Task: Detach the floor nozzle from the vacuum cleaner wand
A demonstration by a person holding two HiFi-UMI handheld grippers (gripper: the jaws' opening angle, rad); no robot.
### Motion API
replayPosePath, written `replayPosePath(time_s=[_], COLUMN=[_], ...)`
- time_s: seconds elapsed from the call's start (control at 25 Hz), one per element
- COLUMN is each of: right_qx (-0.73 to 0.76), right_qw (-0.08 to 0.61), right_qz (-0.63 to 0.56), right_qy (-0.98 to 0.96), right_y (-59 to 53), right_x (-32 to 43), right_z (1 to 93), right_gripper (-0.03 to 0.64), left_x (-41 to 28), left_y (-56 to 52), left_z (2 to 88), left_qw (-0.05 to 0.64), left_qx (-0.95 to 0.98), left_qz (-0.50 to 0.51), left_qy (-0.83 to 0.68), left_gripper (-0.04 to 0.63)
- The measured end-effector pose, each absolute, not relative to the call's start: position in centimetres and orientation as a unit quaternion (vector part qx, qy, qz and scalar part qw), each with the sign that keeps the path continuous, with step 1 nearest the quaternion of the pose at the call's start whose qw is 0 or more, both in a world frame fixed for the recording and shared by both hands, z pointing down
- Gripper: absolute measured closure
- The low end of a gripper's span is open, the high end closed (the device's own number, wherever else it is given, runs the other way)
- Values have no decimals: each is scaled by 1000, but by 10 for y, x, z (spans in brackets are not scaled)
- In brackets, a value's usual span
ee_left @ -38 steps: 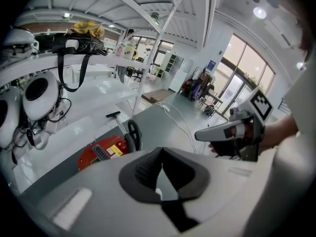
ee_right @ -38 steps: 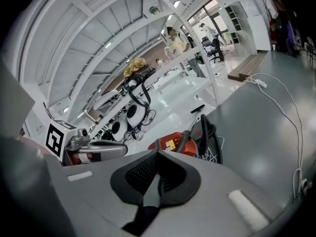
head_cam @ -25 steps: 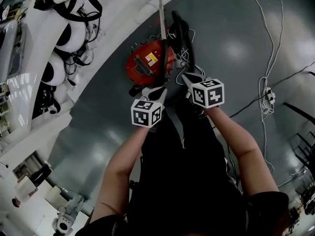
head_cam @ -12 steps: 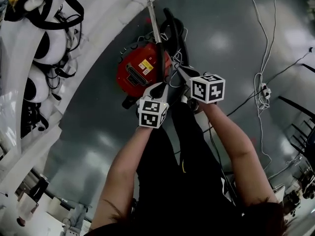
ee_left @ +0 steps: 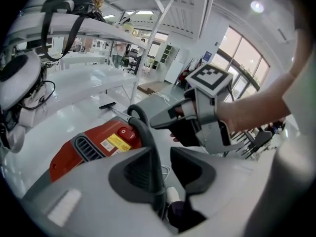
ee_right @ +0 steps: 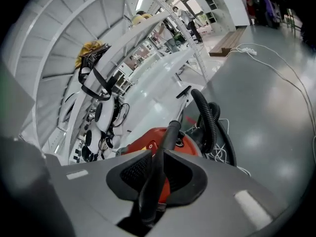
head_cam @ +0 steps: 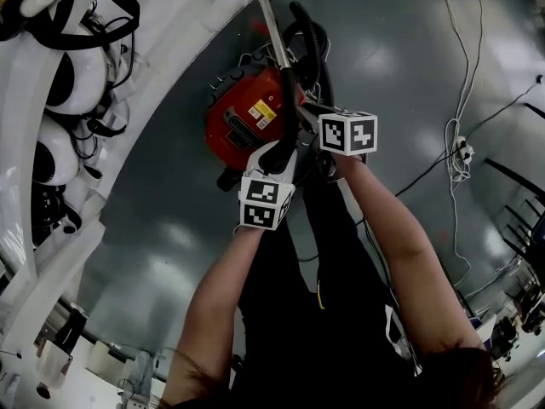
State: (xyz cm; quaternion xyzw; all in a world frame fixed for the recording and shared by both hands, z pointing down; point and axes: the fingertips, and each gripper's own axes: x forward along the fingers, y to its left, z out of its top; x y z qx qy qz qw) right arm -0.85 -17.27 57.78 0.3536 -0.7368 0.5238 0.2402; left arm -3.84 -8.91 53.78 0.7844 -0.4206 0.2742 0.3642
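Note:
A red canister vacuum sits on the grey floor. Its metal wand runs up out of the head view. The black floor nozzle lies at the wand's far end, also in the right gripper view. A black handle tube rises from the vacuum toward me. My left gripper straddles it low down, jaws opening, with the tube by the left pad and a gap on the other side. My right gripper straddles it higher up, jaws opening, pads not pressing.
White curved shelving with white rounded gear and black straps stands at the left. The black ribbed hose coils behind the vacuum. A white cable and power strip lie on the floor at the right.
Both grippers have come down onto the vacuum's black handle tube. Their jaws were shut in the air and now stand parted around the tube.

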Motion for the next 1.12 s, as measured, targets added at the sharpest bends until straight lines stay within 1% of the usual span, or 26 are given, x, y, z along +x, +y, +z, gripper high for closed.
replayPosePath(time_s=[0.2,0.28,0.36,0.4,0.48,0.56,0.72,0.8,0.92,1.12], right_qx=[346,338,323,316,314,322,317,312,314,309], right_qw=[249,239,235,239,253,265,271,269,256,245], right_qz=[550,568,583,584,580,580,602,612,631,651], right_qy=[-718,-711,-708,-708,-708,-700,-681,-675,-662,-648], right_y=[-180,-183,-181,-180,-179,-180,-181,-181,-181,-171], right_x=[-17,-18,-22,-24,-27,-28,-30,-30,-28,-27], right_z=[603,607,609,610,612,615,621,621,620,612], right_gripper=[509,466,436,432,431,444,442,440,462,469], left_x=[-44,-44,-43,-43,-42,-42,-38,-33,-29,-22], left_y=[-87,-86,-84,-84,-86,-91,-99,-100,-99,-94], left_z=[554,558,561,562,564,565,570,571,571,570], left_qw=[380,383,384,384,387,393,397,400,404,405], left_qx=[778,777,776,776,772,768,767,769,770,773], left_qz=[275,275,275,275,270,263,262,260,263,268], left_qy=[-418,-417,-418,-420,-426,-433,-431,-425,-418,-408], left_gripper=[448,434,428,422,413,410,408,402,391,364])
